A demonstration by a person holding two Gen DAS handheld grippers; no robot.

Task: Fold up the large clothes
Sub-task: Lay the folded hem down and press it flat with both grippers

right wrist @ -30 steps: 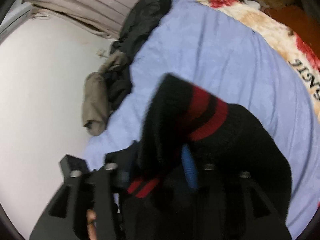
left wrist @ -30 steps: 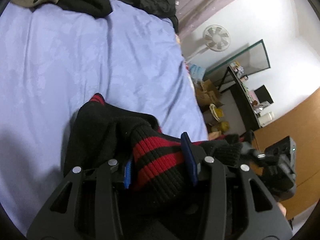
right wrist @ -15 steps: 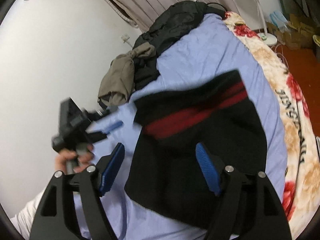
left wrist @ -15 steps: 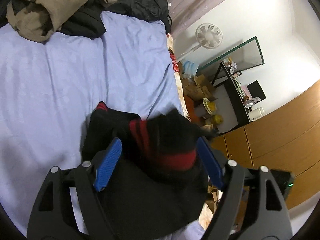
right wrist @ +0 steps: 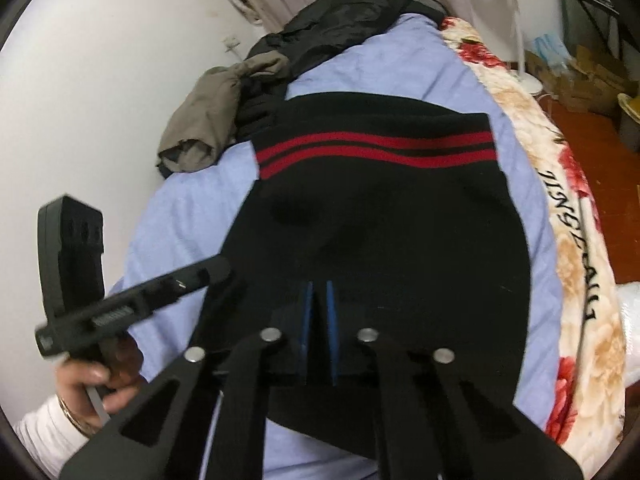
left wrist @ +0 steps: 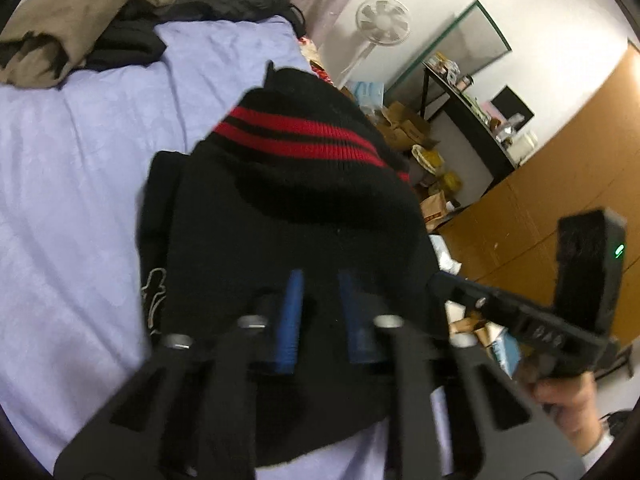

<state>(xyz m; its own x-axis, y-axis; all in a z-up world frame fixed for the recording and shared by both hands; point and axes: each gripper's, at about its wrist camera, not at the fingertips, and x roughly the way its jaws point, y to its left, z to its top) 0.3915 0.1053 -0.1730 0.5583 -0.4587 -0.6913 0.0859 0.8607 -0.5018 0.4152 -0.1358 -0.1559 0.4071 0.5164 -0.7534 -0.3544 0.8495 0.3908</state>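
A black knit sweater with two red stripes across its far hem lies spread on the lilac bedsheet. My left gripper is at its near edge. The jaws are closing, and black cloth sits pinched between the blue pads. In the right wrist view the sweater stretches away from my right gripper. Those jaws are closing too, almost together, with the near edge of the cloth between them. Each gripper shows in the other's view, at the sweater's side.
A heap of khaki and black clothes lies at the far end of the bed. A floral blanket runs along the bed's right side. Beyond it are a standing fan, cardboard boxes, a dark desk and a wooden wardrobe.
A second ago both grippers held bunched sweater. They let go and opened wide half a second ago, and the sweater dropped flat. Now both have closed on its near edge.
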